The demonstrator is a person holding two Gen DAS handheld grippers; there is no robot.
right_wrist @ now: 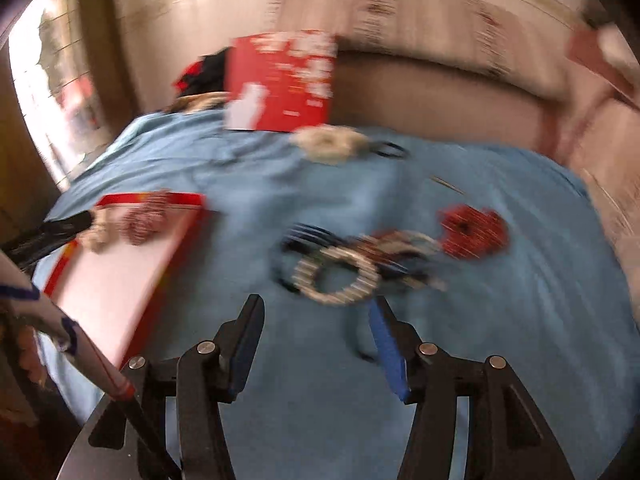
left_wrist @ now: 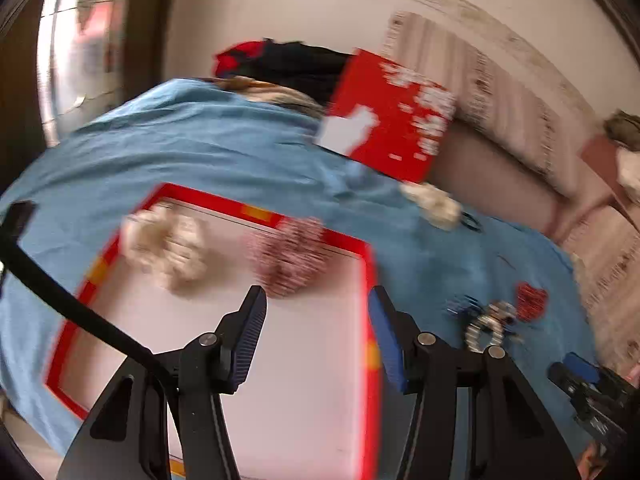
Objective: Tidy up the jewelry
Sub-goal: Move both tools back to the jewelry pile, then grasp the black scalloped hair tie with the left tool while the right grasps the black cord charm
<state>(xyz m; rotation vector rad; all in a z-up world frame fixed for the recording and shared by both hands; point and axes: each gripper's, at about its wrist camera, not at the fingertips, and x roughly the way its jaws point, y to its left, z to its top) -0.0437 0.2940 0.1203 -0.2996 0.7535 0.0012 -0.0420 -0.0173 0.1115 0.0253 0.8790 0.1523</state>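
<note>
**Two open claws over a half-sorted jewelry spread**

Both views are motion-blurred, so detail is soft. No brand or label legible: the red box lid (right_wrist: 282,80) propped upright at the far edge of the blue cloth (right_wrist: 500,340) carries white lettering, but it's smeared and can't be read.

Left gripper (left_wrist: 316,334): jaws wide apart, nothing betw. them, hanging over the white floor of the red-rimmed tray (left_wrist: 370,380). Inside the tray, 2 pieces: a cream beaded cluster (left_wrist: 166,250) twd the far left corner and a red-and-white beaded piece (left_wrist: 294,256) just beside it, near the far rim.

Right gripper (right_wrist: 316,336): also spread wide, empty, over bare cloth w/ the loose pile just ahead of its tips. Nearest is a silver beaded bracelet (right_wrist: 336,276), a full ring lying flat. Behind and partly tangled w/ it: dark blue/black strands (right_wrist: 304,236) and a second silvery ring piece (right_wrist: 404,246); exact count in that tangle can't be told. To the right, touching the pile's edge, a red beaded piece (right_wrist: 474,230).

Further back, near the lid: 1 cream beaded bunch (right_wrist: 328,144) w/ a dark ring (right_wrist: 390,150) beside it.

Tray sits left of the pile; the two are apart.
</note>
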